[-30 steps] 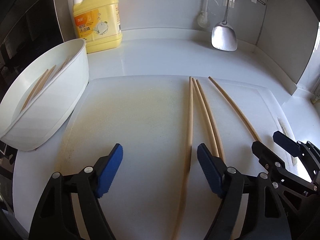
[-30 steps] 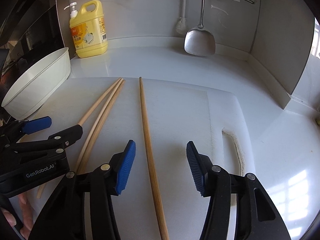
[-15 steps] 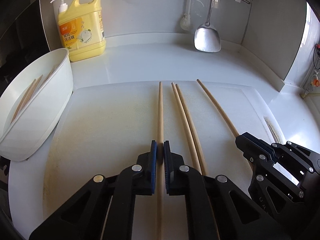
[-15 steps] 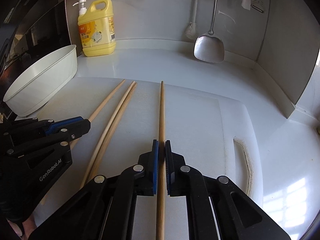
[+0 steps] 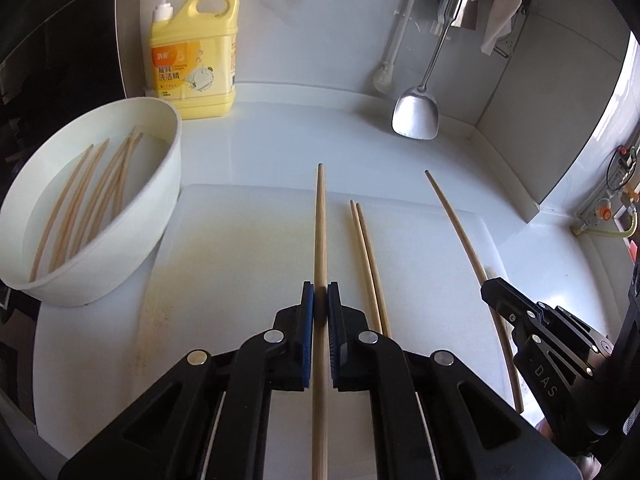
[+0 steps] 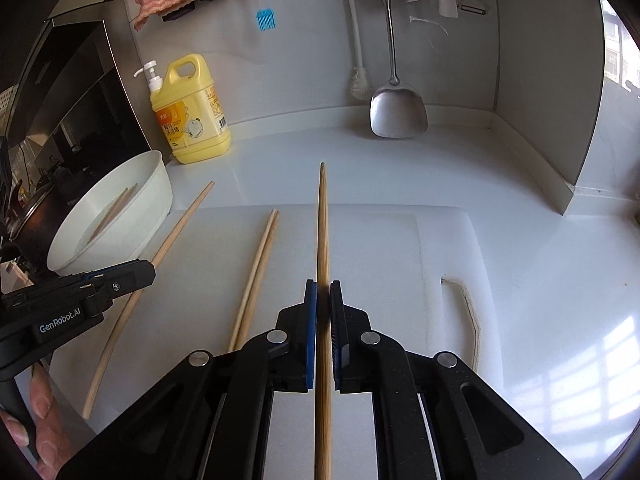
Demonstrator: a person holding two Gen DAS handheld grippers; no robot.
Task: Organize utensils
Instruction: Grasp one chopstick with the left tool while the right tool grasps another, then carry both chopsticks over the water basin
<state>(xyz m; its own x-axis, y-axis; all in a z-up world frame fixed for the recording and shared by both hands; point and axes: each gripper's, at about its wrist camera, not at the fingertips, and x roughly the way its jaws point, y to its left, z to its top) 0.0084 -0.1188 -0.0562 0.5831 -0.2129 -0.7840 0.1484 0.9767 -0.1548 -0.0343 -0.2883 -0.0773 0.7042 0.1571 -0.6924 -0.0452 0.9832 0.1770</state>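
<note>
A white counter [image 6: 400, 168] runs into a corner of pale grey walls [image 6: 540, 60]. Sunlight casts a window-pane pattern [image 6: 580, 368] on it at the right. A dark glossy panel [image 6: 72, 92], perhaps a range hood, stands at the left. A window [image 6: 616, 56] shows at the right edge.

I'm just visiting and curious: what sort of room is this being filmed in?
Most likely a home kitchen counter. A yellow dish soap bottle stands by the wall, a metal spatula hangs beside it, and wooden chopsticks lie in a white bowl next to a white cutting board.
</note>
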